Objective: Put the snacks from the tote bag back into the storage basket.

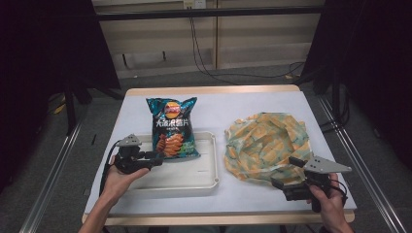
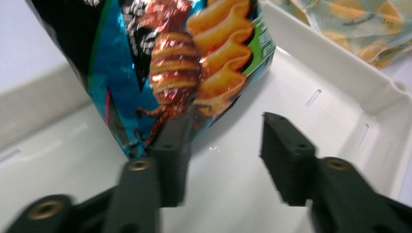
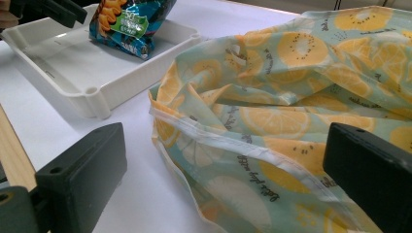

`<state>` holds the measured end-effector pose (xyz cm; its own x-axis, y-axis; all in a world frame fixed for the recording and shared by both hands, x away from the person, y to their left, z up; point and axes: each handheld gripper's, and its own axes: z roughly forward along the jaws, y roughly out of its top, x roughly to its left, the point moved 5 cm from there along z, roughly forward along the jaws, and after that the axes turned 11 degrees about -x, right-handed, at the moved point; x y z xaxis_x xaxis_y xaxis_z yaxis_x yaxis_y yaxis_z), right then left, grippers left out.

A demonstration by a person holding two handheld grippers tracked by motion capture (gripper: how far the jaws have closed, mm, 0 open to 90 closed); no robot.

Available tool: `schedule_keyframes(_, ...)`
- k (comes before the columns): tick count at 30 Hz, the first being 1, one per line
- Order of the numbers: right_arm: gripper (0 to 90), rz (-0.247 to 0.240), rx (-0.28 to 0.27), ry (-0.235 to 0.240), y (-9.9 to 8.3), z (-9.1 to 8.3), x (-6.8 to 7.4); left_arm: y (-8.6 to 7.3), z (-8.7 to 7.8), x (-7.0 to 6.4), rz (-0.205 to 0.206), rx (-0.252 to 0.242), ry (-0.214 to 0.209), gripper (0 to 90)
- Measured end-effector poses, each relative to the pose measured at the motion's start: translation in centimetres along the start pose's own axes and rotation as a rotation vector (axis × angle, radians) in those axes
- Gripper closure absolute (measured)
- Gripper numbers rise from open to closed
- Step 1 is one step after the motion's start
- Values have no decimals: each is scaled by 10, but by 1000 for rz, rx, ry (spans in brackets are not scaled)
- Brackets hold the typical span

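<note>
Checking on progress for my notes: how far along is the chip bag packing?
Nothing looks done: the chip bag lies half in the white tray. The open left gripper is at its lower corner, the open right gripper at the fabric bag rim. Grasping and bagging remain.

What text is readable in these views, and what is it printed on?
"Lay's": the red and yellow logo on the chip bag, recognisable more by its shape than letter by letter.
Large white Chinese characters under the logo: too blurred to read.
Cursive black lettering repeated on the lemon-print fabric bag: too small and slanted to read reliably.
White tray: no text.
</note>
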<state>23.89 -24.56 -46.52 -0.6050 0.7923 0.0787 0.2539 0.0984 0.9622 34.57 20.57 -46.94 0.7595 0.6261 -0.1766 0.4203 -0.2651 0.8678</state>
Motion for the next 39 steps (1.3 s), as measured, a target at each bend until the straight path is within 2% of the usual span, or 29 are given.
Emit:
schedule_keyframes(4, 12, 4, 1, -5, 0, 0, 0, 3, -5, -7, 12, -54, 42, 333)
schedule_keyframes(6, 12, 5, 1, -4, 0, 0, 0, 4, -9, -11, 14, -90, 39, 283)
schedule_keyframes(10, 12, 5, -3, -5, 0, 0, 0, 4, -15, -19, 33, -117, 39, 204)
schedule_keyframes(12, 12, 6, -4, -6, 1, 0, 0, 4, -20, -24, 21, -137, 34, 162)
schedule_keyframes(15, 11, 5, -9, -7, 1, -1, -1, 3, -27, -30, 47, -158, 61, 143)
schedule_keyframes(18, 12, 10, -12, -11, 1, -2, -2, -1, -34, -35, 32, -191, 63, 93)
schedule_keyframes(23, 12, 16, -12, -16, 1, -3, -3, -10, -46, -40, 32, -211, 93, 42)
schedule_keyframes(25, 12, 16, -12, -16, 1, -3, -3, -13, -51, -42, 33, -215, 90, 32)
schedule_keyframes(27, 12, 16, -13, -19, 1, -2, -3, -17, -56, -45, 64, -201, 89, 30)
schedule_keyframes(28, 12, 21, -13, -22, 1, -2, -3, -18, -59, -45, 66, -207, 90, 28)
schedule_keyframes(30, 12, 22, -13, -21, 1, -2, -3, -21, -66, -47, 74, -217, 116, 25)
schedule_keyframes(32, 12, 21, -13, -23, 1, -3, -3, -23, -71, -49, 56, -238, 136, 23)
schedule_keyframes(34, 12, 20, -12, -20, 1, -3, -4, -29, -73, -50, 88, -253, 187, 21)
schedule_keyframes(35, 12, 20, -14, -20, 1, -3, -4, -32, -73, -50, 90, -253, 192, 19)
schedule_keyframes(37, 12, 21, -17, -24, 1, -4, -4, -36, -74, -48, 56, -237, 135, 20)
schedule_keyframes(39, 13, 24, -17, -36, 1, -5, -6, -40, -77, -44, 59, -244, 145, 21)
